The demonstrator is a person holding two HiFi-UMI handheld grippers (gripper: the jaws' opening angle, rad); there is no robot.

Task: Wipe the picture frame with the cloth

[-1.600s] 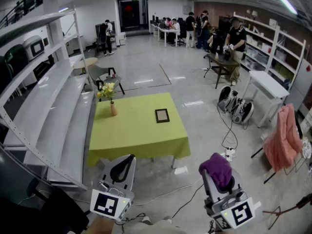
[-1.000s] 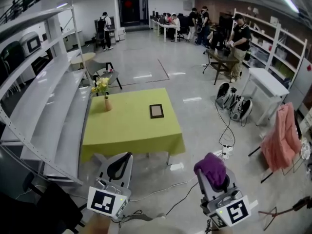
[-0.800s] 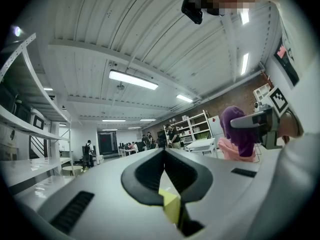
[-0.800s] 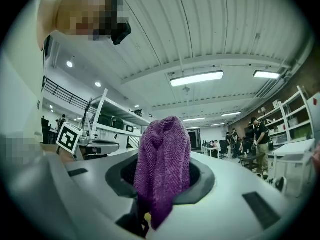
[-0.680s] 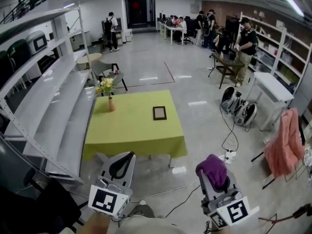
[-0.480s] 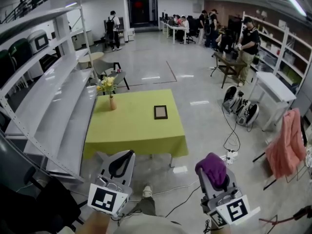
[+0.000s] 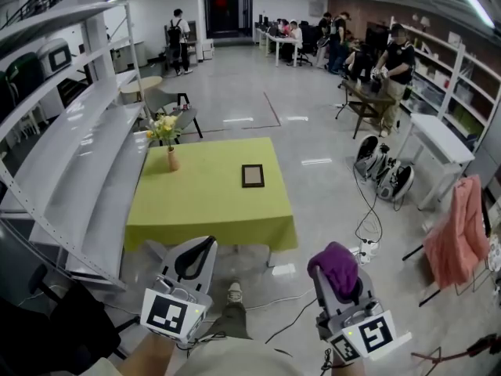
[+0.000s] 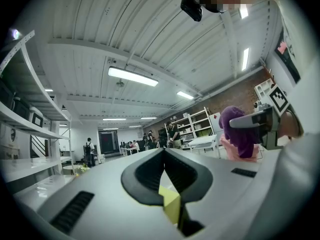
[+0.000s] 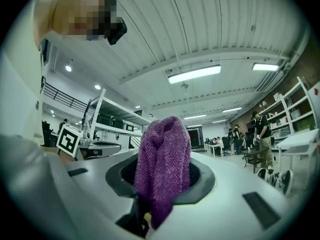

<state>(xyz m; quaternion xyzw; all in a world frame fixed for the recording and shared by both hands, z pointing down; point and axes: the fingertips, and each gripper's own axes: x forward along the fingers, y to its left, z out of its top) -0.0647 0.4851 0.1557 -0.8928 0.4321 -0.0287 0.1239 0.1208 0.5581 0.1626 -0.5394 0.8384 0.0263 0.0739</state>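
A small dark picture frame lies flat on the table with the yellow-green cloth, a few steps ahead of me. Both grippers are held low in front of my body, well short of the table. My left gripper is shut and holds nothing; in the left gripper view its black pads meet in a seam. My right gripper is shut on a purple cloth, which bunches up out of the jaws. In the right gripper view the purple cloth hides the pads of that gripper.
A vase with yellow flowers stands at the table's far left corner. A long white shelving rack runs along the left. Cables trail over the floor at right, near a pink garment and a white table. People stand at the back.
The head view has shifted and the table sits slightly nearer. A shoe has come into view between the grippers. Both grippers keep their hold and place.
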